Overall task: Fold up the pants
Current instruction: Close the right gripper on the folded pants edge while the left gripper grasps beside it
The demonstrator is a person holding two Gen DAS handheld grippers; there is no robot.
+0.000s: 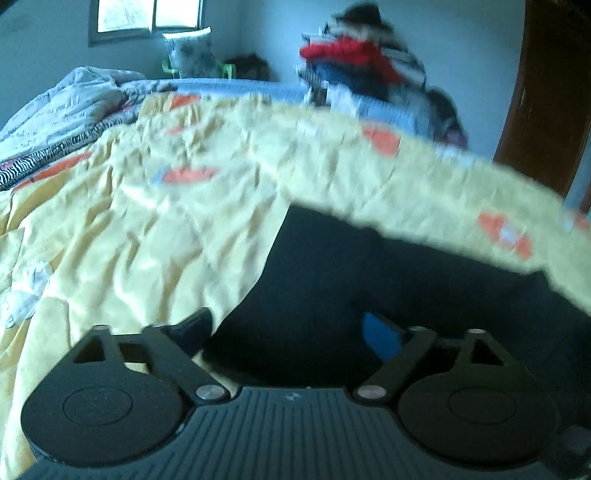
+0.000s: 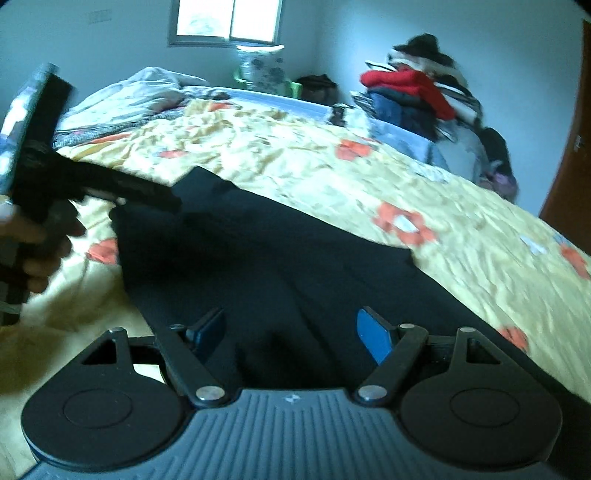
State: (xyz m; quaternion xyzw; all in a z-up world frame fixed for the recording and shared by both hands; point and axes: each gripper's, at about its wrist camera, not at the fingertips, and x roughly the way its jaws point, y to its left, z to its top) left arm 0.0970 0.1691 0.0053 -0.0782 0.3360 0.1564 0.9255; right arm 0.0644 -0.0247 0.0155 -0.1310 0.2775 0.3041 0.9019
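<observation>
Dark navy pants (image 2: 266, 258) lie spread flat on a yellow flowered bedspread (image 2: 295, 155). In the left wrist view the pants (image 1: 351, 280) fill the lower right. My left gripper (image 1: 291, 332) is open just above the pants' near edge, with nothing between its fingers. It also shows in the right wrist view (image 2: 162, 195) at the pants' far left corner, held by a hand. My right gripper (image 2: 291, 328) is open above the pants' near part, with blue pads (image 2: 373, 332) apart and nothing held.
A crumpled white quilt (image 2: 147, 88) lies at the bed's far left. A pile of clothes with a red garment (image 2: 413, 88) stands past the bed's far right corner. A brown door (image 1: 550, 92) is at the right. A window (image 2: 225, 22) is behind.
</observation>
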